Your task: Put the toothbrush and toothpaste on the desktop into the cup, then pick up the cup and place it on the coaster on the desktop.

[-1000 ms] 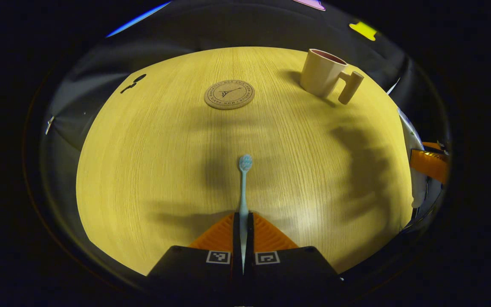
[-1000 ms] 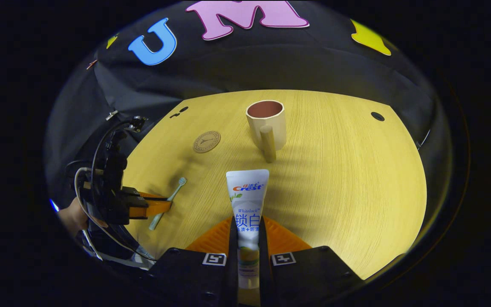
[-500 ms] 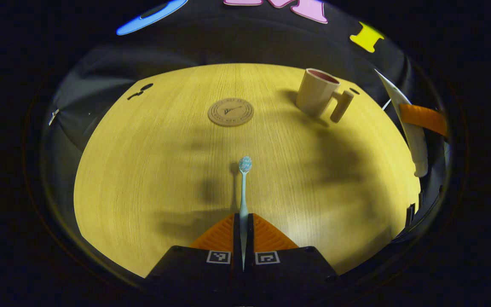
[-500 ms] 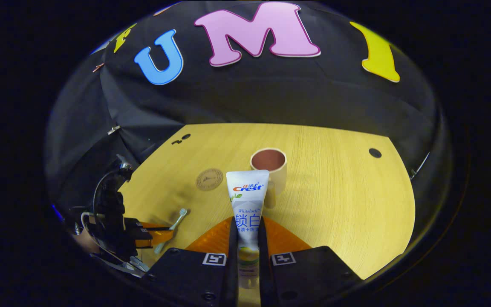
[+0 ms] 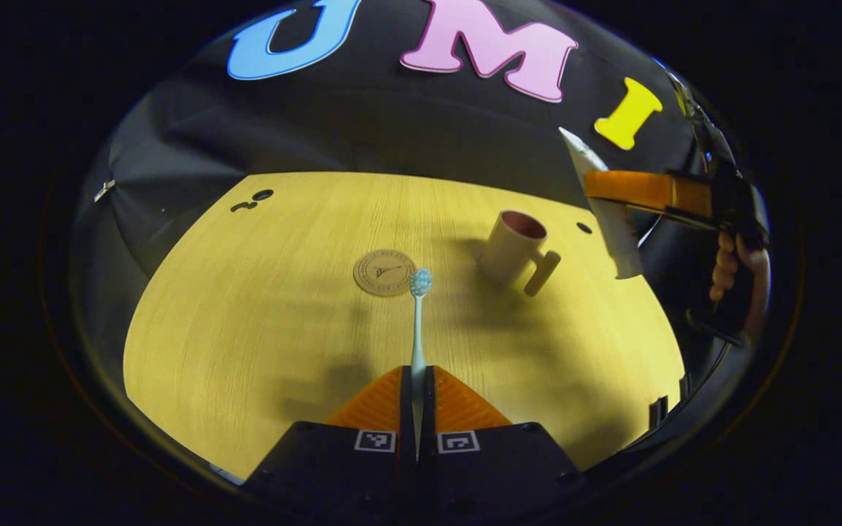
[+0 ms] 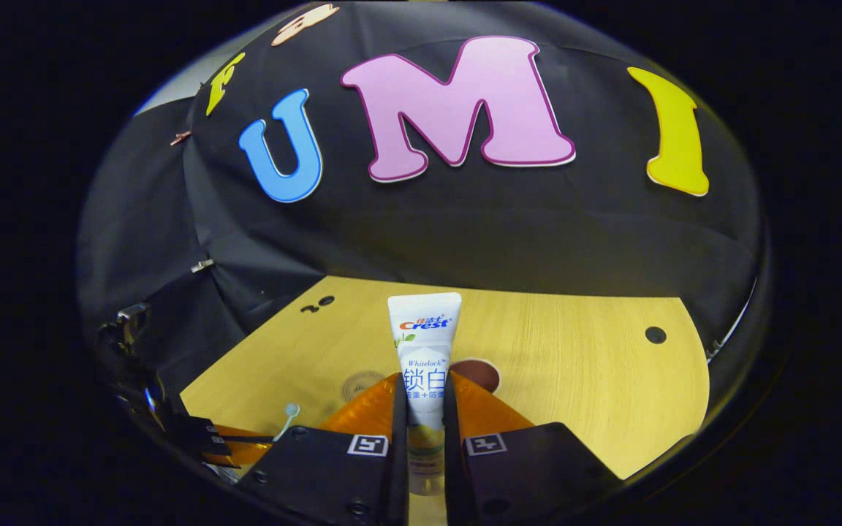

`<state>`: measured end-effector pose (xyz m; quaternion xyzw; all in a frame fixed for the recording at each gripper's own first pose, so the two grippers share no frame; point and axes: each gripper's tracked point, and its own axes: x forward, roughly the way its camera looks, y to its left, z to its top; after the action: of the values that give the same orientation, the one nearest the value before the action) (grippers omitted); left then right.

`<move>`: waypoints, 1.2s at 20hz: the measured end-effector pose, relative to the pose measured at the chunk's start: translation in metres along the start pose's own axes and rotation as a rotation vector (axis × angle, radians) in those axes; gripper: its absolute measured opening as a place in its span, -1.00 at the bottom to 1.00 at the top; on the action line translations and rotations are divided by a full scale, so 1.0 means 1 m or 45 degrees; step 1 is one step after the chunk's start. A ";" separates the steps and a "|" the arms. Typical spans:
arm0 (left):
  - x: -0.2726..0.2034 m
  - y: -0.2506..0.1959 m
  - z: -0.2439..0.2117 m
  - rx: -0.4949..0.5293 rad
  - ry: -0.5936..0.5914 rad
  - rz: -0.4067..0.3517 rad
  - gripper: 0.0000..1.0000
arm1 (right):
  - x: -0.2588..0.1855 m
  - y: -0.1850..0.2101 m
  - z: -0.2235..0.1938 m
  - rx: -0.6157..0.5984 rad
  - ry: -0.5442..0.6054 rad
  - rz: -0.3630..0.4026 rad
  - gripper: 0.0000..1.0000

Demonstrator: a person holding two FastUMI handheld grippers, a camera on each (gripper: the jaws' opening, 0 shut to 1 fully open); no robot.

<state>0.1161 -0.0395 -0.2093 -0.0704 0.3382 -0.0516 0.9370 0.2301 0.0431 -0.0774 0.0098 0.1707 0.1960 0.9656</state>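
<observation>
My left gripper (image 5: pixel 418 374) is shut on the handle of a pale blue toothbrush (image 5: pixel 418 321), held above the wooden table with its head pointing forward. Beyond the head lie the round cork coaster (image 5: pixel 384 272) and, to its right, the beige cup (image 5: pixel 512 247) with a side handle, standing upright. My right gripper (image 6: pixel 425 381) is shut on a white toothpaste tube (image 6: pixel 425 343), lifted high. The cup's mouth (image 6: pixel 478 373) peeks out just behind the tube. In the left gripper view the right gripper (image 5: pixel 647 190) hangs above and to the right of the cup with the tube (image 5: pixel 607 215).
A hand (image 5: pixel 726 267) holds the right gripper at the table's right side. The booth's black cloth wall stands behind the table (image 5: pixel 245 307). Small dark holes (image 6: pixel 655 334) mark the tabletop near its far corners. The left gripper (image 6: pixel 234 446) shows low on the left.
Both grippers have risen from the table, carrying the toothbrush and the toothpaste. The cup and coaster look farther below, and the right gripper now hangs up beside the cup.
</observation>
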 end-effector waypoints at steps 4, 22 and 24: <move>-0.010 0.002 0.018 -0.073 -0.087 0.010 -0.87 | 0.035 -0.003 0.013 0.048 -0.074 0.015 -0.54; -0.008 -0.079 0.048 -0.125 -0.284 -0.138 -0.96 | 0.123 -0.039 0.016 -0.072 -0.375 0.003 -0.54; -0.009 -0.080 0.048 -0.130 -0.286 -0.138 -0.87 | 0.125 -0.041 0.006 -0.072 -0.371 -0.007 -0.54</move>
<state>0.1358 -0.1124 -0.1534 -0.1415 0.2290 -0.0765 0.9601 0.3554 0.0529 -0.1158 0.0104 0.0231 0.1946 0.9805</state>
